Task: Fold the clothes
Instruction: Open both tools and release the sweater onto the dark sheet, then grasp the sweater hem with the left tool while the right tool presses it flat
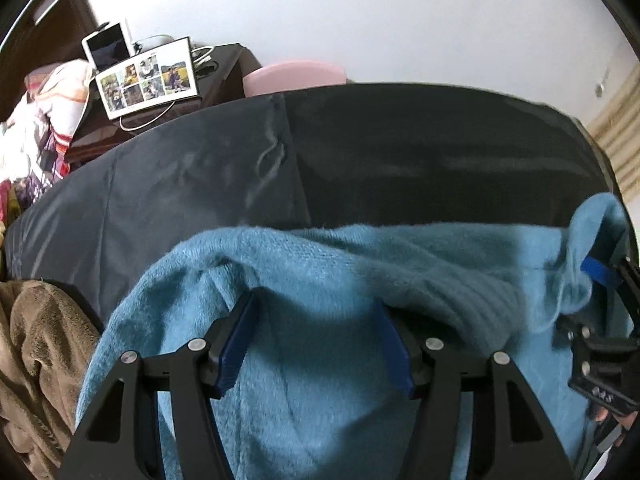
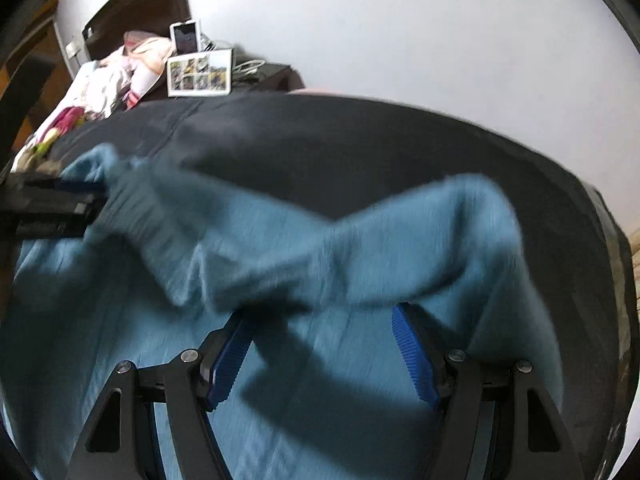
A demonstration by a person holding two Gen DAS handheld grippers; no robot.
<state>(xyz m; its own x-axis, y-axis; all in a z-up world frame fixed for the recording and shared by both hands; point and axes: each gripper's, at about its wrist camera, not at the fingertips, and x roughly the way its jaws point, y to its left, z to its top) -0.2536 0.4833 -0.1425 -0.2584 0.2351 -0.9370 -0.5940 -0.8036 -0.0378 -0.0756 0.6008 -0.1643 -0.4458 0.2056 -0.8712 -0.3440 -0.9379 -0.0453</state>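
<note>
Brown blanket [image 1: 36, 360] lies just beside blue sweater [image 1: 320, 280].

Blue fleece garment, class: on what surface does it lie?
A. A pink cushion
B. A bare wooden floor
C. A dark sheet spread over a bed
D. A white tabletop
C: in the left wrist view the blue fleece garment lies on the dark sheet, which stretches away behind it toward the wall.
</note>
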